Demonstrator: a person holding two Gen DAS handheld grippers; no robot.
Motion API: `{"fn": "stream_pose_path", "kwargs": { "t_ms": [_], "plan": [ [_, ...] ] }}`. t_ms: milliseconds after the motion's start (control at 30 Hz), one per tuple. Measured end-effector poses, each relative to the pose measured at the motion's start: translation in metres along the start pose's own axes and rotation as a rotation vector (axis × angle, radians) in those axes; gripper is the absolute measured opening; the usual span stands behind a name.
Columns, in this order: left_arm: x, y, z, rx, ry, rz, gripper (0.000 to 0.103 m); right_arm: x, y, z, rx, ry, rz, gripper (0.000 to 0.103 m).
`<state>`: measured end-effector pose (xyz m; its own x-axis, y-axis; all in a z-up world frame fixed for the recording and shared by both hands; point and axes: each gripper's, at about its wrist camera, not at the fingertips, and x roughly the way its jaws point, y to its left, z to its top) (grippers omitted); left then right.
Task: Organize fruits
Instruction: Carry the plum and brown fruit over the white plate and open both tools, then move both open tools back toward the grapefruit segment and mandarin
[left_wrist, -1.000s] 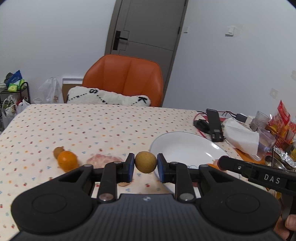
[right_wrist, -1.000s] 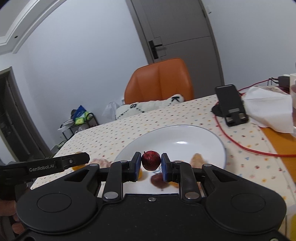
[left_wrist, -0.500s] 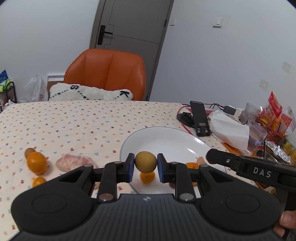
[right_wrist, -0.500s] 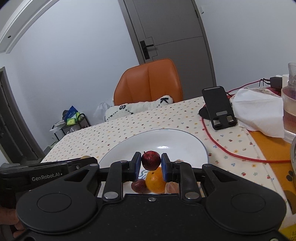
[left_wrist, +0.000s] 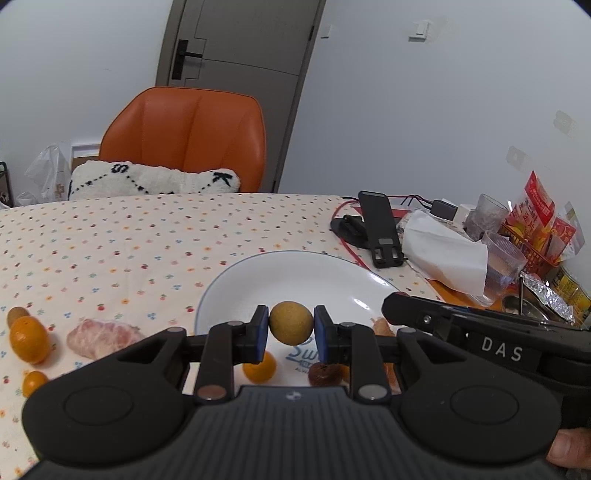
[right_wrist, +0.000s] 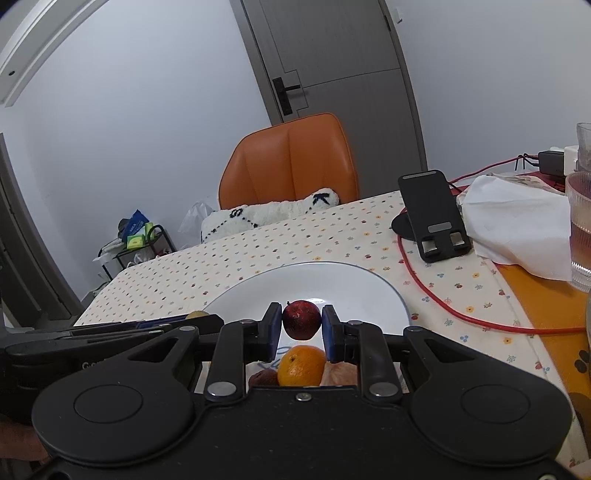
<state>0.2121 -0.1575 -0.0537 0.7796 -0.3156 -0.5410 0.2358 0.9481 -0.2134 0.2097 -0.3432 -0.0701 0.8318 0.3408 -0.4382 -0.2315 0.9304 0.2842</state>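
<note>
In the left wrist view, the left gripper (left_wrist: 291, 329) points level over the near part of the white plate (left_wrist: 258, 273), its blue-padded jaws closed on a round tan-brown fruit (left_wrist: 290, 322) held clear above the plate; under it, on the plate, lie a small orange (left_wrist: 260, 366) and a dark brown dried fruit (left_wrist: 324, 373), with a pale peeled piece (left_wrist: 380, 325) further right; the right gripper's black body, marked "DAS" (left_wrist: 501, 348), reaches in from the right over the plate's rim, and a fingertip (left_wrist: 569, 448) shows at the bottom right corner; left of the plate, on the spotted tablecloth (left_wrist: 110, 240), sit a pink wrapped lump (left_wrist: 99, 334), a larger orange (left_wrist: 28, 339), a tiny orange (left_wrist: 34, 382) and a small brown fruit (left_wrist: 17, 314); a black phone stand (left_wrist: 380, 229), a white tissue (left_wrist: 443, 254) and ribbed glasses (left_wrist: 502, 258) crowd the right side; an orange chair (left_wrist: 184, 136) with a white cushion (left_wrist: 155, 182) stands behind the table.

In the right wrist view, the right gripper (right_wrist: 301, 328) also sits level above the plate (right_wrist: 314, 280), its jaws clamped on a dark red fruit (right_wrist: 301, 319) held off the surface; directly under it lie an orange (right_wrist: 301, 365), a brown fruit (right_wrist: 263, 378) on its left and a pale peeled piece (right_wrist: 340, 373) on its right; the left gripper (right_wrist: 110, 338) crosses low from the left, the tan fruit (right_wrist: 196, 315) just visible at its tip; a red cable (right_wrist: 443, 310) curves past the plate's right edge toward the phone stand (right_wrist: 434, 214).
</note>
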Motion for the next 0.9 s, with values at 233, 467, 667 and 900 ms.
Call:
{"fn": "stream_pose_path", "kwargs": {
  "t_ms": [233,467,667,900],
  "plan": [
    [-0.003,0.004,0.0,-0.017,-0.008,0.014,0.028,0.003,0.002,-0.001,0.002,0.001,0.002,0.022],
    [-0.018,0.023,-0.001,-0.06,-0.016,0.058,0.033,0.004,0.007,0.0,0.002,-0.006,0.013,0.023],
    [-0.033,0.037,-0.004,-0.084,-0.024,0.104,0.057,0.003,0.019,0.001,-0.015,-0.014,0.023,0.034],
    [-0.053,0.051,-0.008,-0.096,-0.053,0.143,0.076,-0.001,0.033,-0.006,-0.028,-0.007,0.032,0.041]
  ]
}}
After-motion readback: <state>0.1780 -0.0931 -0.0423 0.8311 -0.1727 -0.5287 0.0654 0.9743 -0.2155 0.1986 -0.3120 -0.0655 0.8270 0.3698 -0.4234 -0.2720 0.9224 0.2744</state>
